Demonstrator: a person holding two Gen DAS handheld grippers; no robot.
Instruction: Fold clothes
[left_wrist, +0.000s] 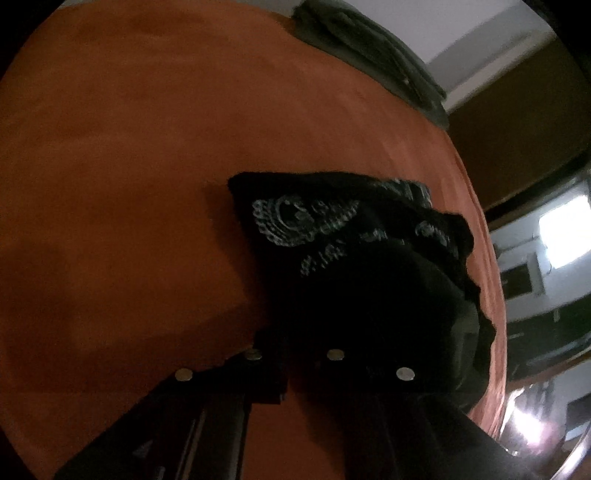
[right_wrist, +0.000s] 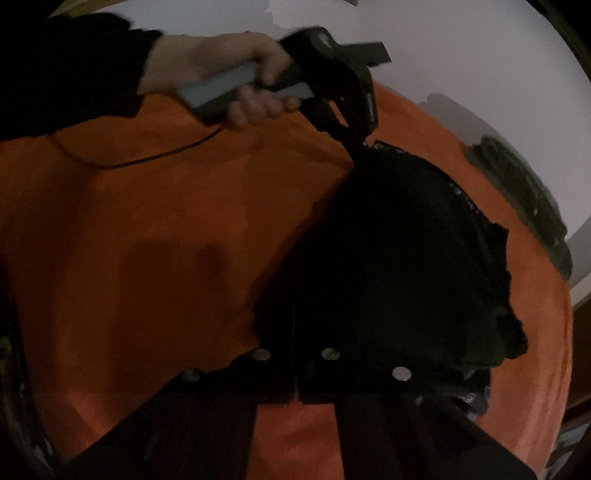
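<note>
Black garment (left_wrist: 354, 236) lies bunched on the orange bed sheet (left_wrist: 129, 166), soft matte knit, pale grey-white print of chain-like curls on the upper face in the left wrist view. Edge nearest the bed's side is ragged and wavy. In the left wrist view its long axis runs from upper left down toward my left gripper (left_wrist: 295, 350), flat squared corner pointing up-left.

My left gripper's jaws are pressed together on the cloth, fabric swallowing the tips, so the grip itself is dark and hard to read. In the right wrist view my right gripper (right_wrist: 297, 354) also has its jaws closed, seam between them a thin line, black cloth heaped right over and beyond the tips. Whether it really pinches a fold I cannot tell, too dark.

Same view: my left hand (right_wrist: 229, 74) holds the other tool's grey handle above the far end of the garment, its dark tip touching the cloth's upper edge. Thin black cable (right_wrist: 147, 160) trails across the sheet.

Sheet is smooth, slightly creased. Folded dark green cloth (left_wrist: 369, 48) sits at the far edge of the bed, well apart from the garment.
</note>
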